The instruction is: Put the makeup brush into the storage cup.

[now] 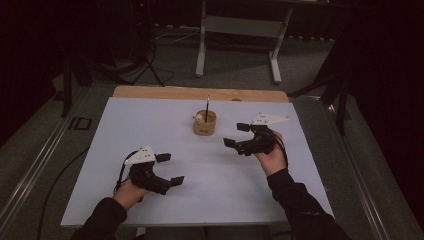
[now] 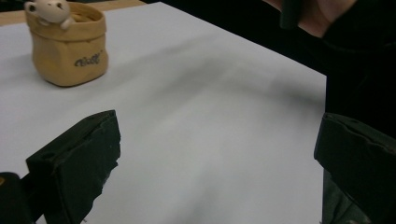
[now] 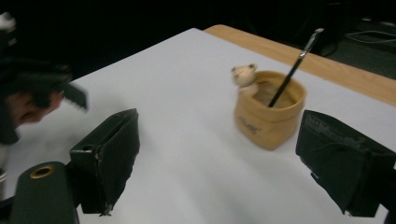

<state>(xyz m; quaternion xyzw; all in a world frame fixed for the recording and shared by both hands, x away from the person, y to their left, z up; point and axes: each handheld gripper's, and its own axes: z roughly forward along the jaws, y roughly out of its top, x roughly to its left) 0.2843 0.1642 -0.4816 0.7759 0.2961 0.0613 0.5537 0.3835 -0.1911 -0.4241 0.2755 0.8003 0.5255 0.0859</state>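
Observation:
A tan sack-shaped pot stands upright on the white sheet, toward the back middle. A dark pencil stands in it, leaning, and a small pale bear figure hangs on its rim. My left gripper hovers at the front left, open and holding nothing, aimed toward the pot. My right gripper sits just right of the pot, open, with nothing between its jaws.
The white sheet covers a wooden table whose bare edge shows at the back. Behind it stand a white frame's legs and cables on the dark floor. In the right gripper view the other hand and its gripper show at left.

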